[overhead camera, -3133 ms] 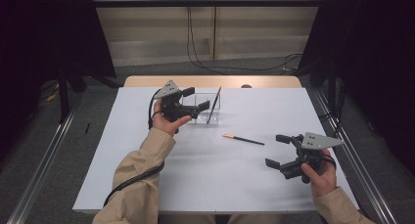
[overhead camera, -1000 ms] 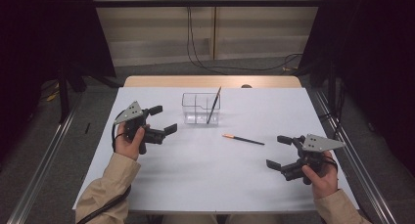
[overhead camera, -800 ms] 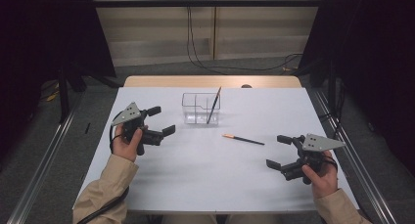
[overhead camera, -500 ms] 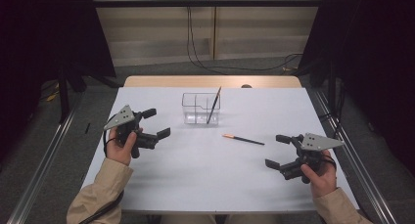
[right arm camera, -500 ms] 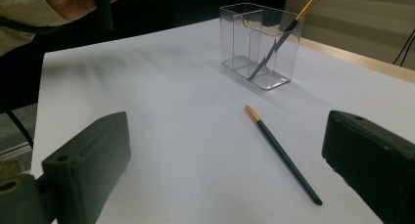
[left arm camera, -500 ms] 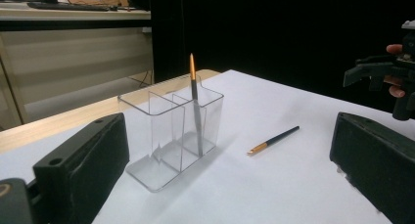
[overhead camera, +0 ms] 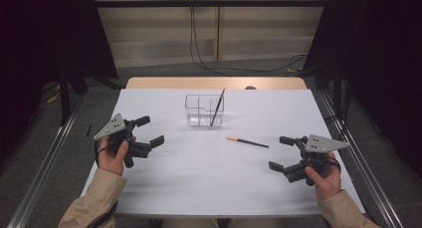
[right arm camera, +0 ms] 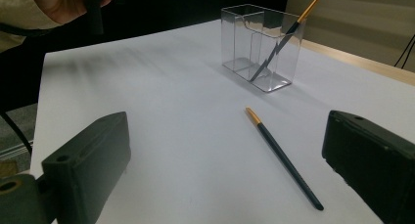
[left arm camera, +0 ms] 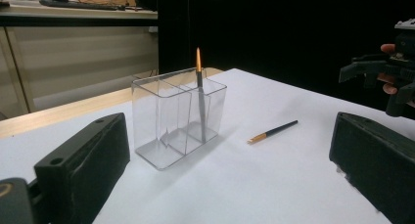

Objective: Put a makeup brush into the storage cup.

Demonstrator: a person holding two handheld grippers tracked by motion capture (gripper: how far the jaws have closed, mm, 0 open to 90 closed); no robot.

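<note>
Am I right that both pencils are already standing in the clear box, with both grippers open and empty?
Not quite: only one pencil stands in the clear box. The other pencil lies flat on the table, as the high view shows. Left gripper and right gripper are open and empty.

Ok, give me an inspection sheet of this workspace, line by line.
Surface: white table, flat, with a bare wooden strip along the far edge.
Job's things: clear holder near the far middle, one pencil leaning inside it; a second pencil lies flat on the table to its right, touching nothing.
Clutter: nothing seen.
Grippers: left tongs open and empty over the table's left edge; right tongs open and empty near the right edge.
Cables: black leads hang down the back wall to the floor.
Surroundings: dark curtains on both sides, metal rails beside the table.
</note>
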